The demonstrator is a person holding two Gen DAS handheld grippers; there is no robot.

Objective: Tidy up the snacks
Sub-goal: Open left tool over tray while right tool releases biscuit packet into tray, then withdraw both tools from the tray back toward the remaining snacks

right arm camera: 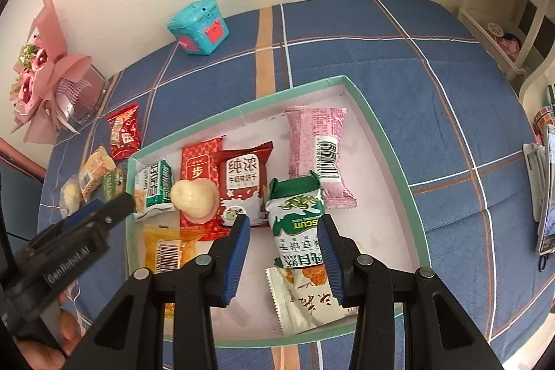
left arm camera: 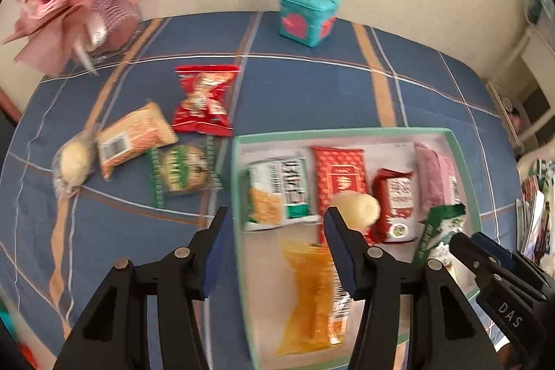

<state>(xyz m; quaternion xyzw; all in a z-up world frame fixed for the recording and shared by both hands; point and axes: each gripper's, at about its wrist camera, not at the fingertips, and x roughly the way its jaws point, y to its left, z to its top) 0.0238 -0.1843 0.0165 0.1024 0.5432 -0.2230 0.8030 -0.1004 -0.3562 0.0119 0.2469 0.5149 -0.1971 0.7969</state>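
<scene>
Bystanders on the plaid desk cloth

A pink paper-wrapped bouquet (right arm camera: 38,82) leans at the wall; a teal cube-shaped tin (right arm camera: 198,27) with red patches stands well apart on the blue plaid cloth (right arm camera: 433,85).

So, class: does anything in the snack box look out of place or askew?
Yes. The green biscuit packet stands tilted on end between the right tongs, not flat like the others. A pale round pastry sits atop the red packets rather than on the box floor.

My left gripper (left arm camera: 274,252) points steeply down, jaws apart, nothing between the pads. My right gripper (right arm camera: 284,252) is also pitched steeply down, jaws narrow, a green packet (right arm camera: 296,224) between the pads. Hand (right arm camera: 45,345) visible on left handle.
</scene>
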